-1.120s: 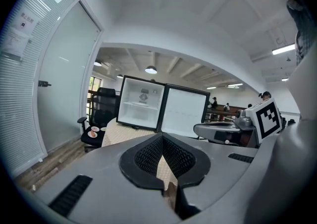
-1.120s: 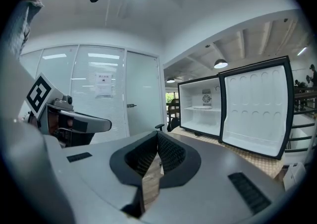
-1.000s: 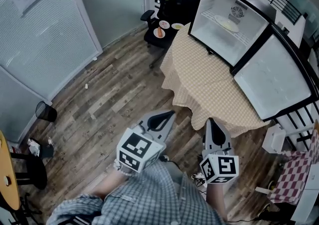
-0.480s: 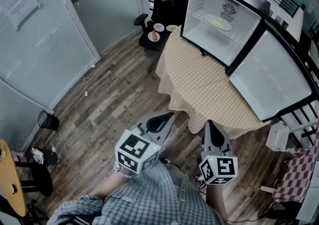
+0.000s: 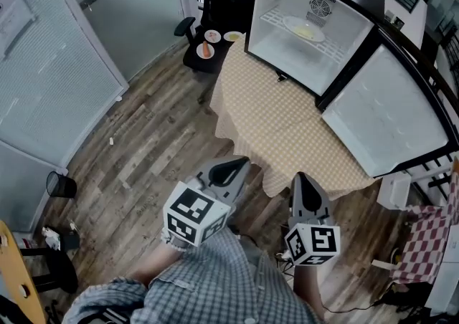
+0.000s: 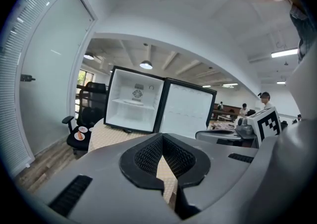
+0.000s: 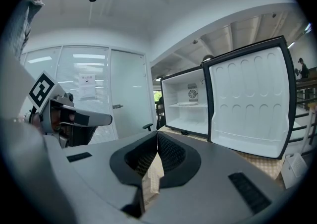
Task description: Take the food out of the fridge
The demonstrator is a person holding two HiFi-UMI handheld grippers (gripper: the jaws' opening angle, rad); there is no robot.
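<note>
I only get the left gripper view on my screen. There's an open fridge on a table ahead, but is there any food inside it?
Observer: Yes. The head view shows a plate with something pale yellow on it, on the wire shelf of the fridge.
Operator: And the other claw, is it carrying anything?
Observer: No. The right gripper view shows the right gripper with its jaws together and nothing between them.
Operator: Anything on the floor off to the side?
Observer: A small black bin beside the glass wall, far left in the head view.
</note>
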